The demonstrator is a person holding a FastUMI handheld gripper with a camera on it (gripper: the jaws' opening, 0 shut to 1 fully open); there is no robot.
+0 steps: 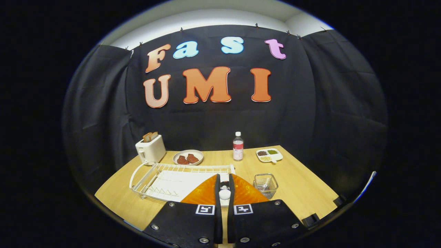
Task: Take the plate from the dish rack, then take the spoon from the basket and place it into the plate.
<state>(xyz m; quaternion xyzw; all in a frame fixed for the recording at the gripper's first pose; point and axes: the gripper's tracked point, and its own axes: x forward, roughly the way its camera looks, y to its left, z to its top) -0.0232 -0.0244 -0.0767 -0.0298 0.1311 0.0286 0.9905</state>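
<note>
Right now my tongs [224,193] are squeezed tight on the rim of the orange plate [203,194], one finger on each side of its edge. The plate is up off the dish rack [165,181] and stands nearly on its thin edge, spreading out to both sides of the fingers.

Going from the left: a white toaster [150,148] with bread in it sits at the far corner of the worktop [303,186]. Next to it is a white dish [188,157] with some dark red food. The wire rack lies in front of those two, just ahead of my fingers and a bit to the left, and a white mat lies flat inside it. Further along, a water bottle [237,146] stands near the back wall. Then comes a small white tray [269,155] with three kinds of little bits in it. Closest on the right is the little see-through basket [265,185], just beside the plate's right edge. Something thin and shiny lies in it (I think that is the spoon, but it is too small to be sure).

So I think the plate is out, and the step now is to put it down. I would carry it slowly to a bare bit of wood, maybe in front of the basket, and tip it flat before I let go. I hold only the rim, so it could slip or swing if I hurry. I should keep it away from the basket so I do not knock it, and leave room to reach in after.
</note>
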